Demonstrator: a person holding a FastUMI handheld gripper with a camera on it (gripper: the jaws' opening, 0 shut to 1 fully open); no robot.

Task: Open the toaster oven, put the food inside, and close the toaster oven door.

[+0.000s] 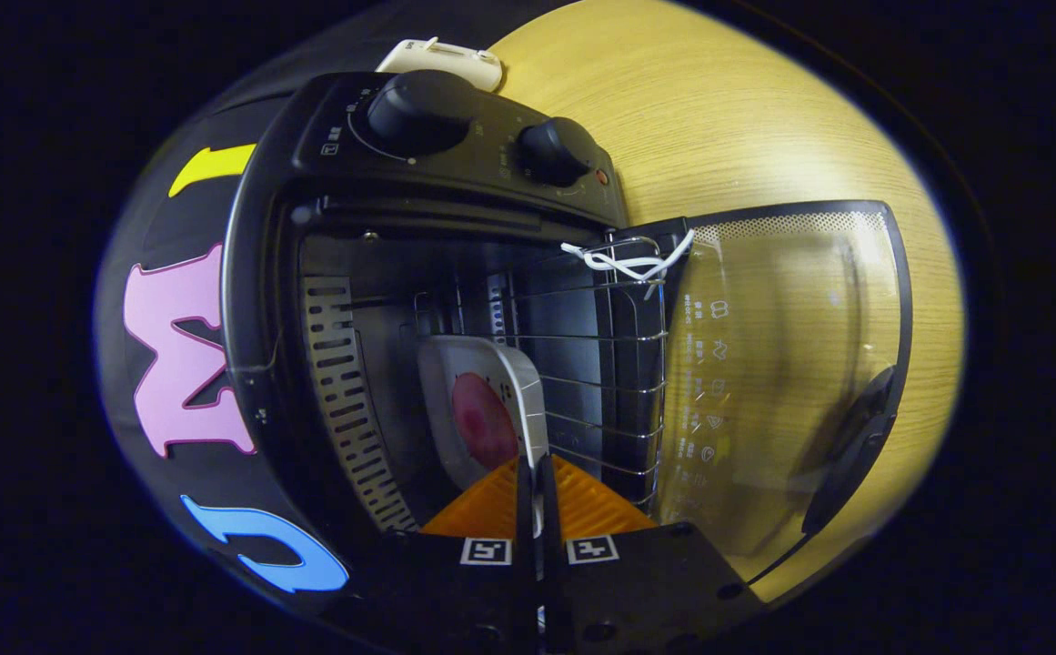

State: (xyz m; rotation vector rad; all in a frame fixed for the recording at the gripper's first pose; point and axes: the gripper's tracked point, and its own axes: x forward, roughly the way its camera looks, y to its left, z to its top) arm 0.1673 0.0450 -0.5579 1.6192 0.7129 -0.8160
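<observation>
A: Start at the claw (537, 478). What is it doing?

B: Its orange fingers (582, 505) are pressed together on the rim of a white tray (528, 400), pinching the near edge. The view is rolled on its side, so the tray looks upright.

A: And the food?

B: A reddish piece (482, 420) lies in the tray, just beyond the fingertips. The tray sits on the wire rack (600, 364), already inside the oven (309, 273).

A: The door?

B: The glass door (782, 364) hangs fully open beside the rack, its dark handle (855, 446) at the far edge. A white tie (628, 264) is knotted on the rack's front corner. Beyond that come the two knobs (418, 114) on the control panel, then the wooden table (719, 109) and a small white device (441, 62) behind the oven.

A: So what could go wrong?

B: As I judge it, the tray is in but perhaps not deep enough. If the claw lets go with the rim near the rack's front, the closing door could knock it. Pulling back before the fingers part would drag the tray out again. A grip on one thin edge also lets the tray tip, and the food could slide. The rack's wires could snag the tray's foot if it is pushed crooked.
</observation>
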